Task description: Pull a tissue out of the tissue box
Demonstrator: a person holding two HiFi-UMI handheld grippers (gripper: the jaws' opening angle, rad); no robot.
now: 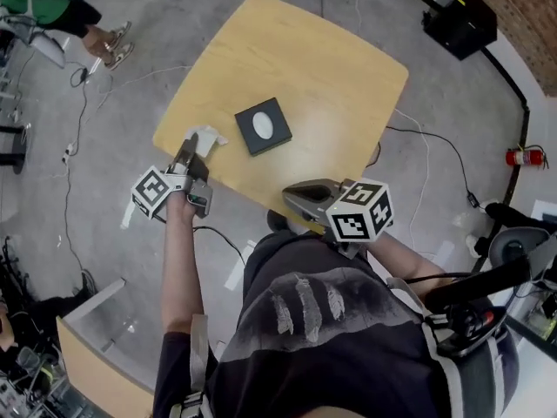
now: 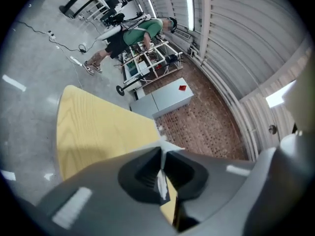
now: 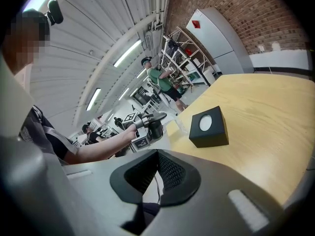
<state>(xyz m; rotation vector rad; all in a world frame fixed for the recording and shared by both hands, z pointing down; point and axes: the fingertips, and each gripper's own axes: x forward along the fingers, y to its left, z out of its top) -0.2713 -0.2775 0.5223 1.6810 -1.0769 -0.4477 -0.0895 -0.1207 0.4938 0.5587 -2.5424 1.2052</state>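
White tissue (image 1: 211, 138) is clamped in the fully closed jaws of the left gripper (image 2: 162, 154) at the table's (image 1: 331, 68) near edge by its left corner, apart from the black tissue box (image 1: 263, 126) near the table's middle. The right gripper (image 3: 157, 154), jaws together on nothing, hangs off the near edge. Probable fault: the thin sheet appears pinched by a narrow strip, so a snag on the table edge could tear or free it. The surface is pale wood grain, and the room has a grey floor (image 1: 130, 85) with loose cables (image 1: 426, 146) and a brick wall (image 2: 206, 127).
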